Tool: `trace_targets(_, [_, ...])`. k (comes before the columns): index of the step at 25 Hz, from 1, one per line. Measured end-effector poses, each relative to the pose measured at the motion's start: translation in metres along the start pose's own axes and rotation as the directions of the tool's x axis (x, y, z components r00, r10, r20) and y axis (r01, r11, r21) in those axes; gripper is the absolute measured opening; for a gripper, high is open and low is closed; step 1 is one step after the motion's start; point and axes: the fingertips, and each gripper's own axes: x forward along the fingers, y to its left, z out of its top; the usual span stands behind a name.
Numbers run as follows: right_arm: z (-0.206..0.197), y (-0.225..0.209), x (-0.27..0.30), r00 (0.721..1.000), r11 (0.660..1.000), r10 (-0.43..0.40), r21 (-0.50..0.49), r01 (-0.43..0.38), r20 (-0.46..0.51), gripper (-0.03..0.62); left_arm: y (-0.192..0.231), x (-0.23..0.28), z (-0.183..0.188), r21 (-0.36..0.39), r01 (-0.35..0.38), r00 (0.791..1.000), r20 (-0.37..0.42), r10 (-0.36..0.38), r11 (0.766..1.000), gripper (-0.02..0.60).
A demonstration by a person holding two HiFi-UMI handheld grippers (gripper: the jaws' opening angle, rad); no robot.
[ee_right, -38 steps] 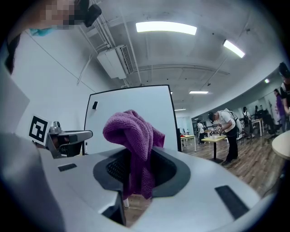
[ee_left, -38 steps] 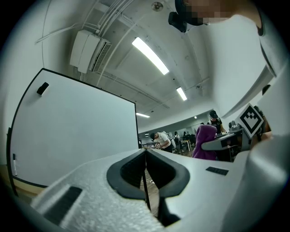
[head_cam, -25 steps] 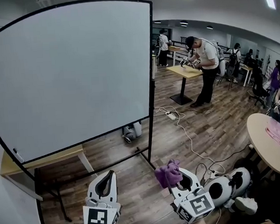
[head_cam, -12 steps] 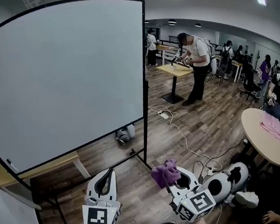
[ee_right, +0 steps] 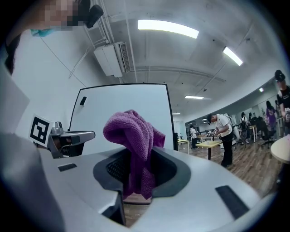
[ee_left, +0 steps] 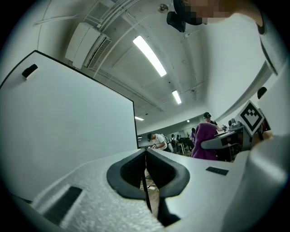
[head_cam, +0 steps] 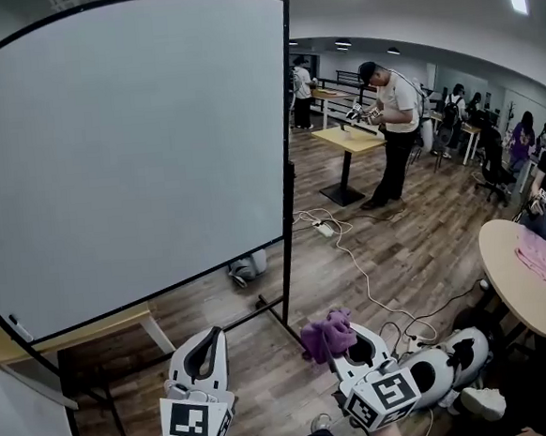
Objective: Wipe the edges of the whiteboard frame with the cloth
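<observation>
Between the right gripper's [head_cam: 344,346] fingers [ee_right: 108,170] sits the cloth [ee_right: 136,140], pinched by its lower folds. Most of it bunches above them in a loose purple lump that droops to one side. It looks like soft, thick terry, dry and crumpled rather than folded flat.

The hold looks shallow, so dragging the cloth along an edge could pull it out of the pinch. The floppy top could also fold away and let hard plastic rub the frame [head_cam: 287,164].

That frame is a thin black band around the whiteboard [head_cam: 126,149]. Its right upright stands ahead of the cloth and well apart from it, so no wiping contact exists yet. The top edge runs high, and reaching it with a low-held cloth may mean a stretch and a weaker press.

The board rests on a slim stand [head_cam: 261,309], which I judge could sway or shift under a sideways push.

The left gripper [head_cam: 206,351] is low beside the right, its fingers [ee_left: 127,170] closed on nothing, so it is not bracing the board.

A white cable [head_cam: 351,258] snakes across the floor [head_cam: 416,239] just right of the stand. It could snag a foot during a step toward that edge.
</observation>
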Motion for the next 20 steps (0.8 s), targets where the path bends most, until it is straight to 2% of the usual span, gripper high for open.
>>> trace_targets(20, [0.005, -0.113, 0.094, 0.992, 0.992, 0.128, -0.008, -0.128, 0.001, 0.114, -0.027, 0.143, -0.014, 0.022, -0.057, 0.998, -0.011, 0.057, 0.998, 0.018])
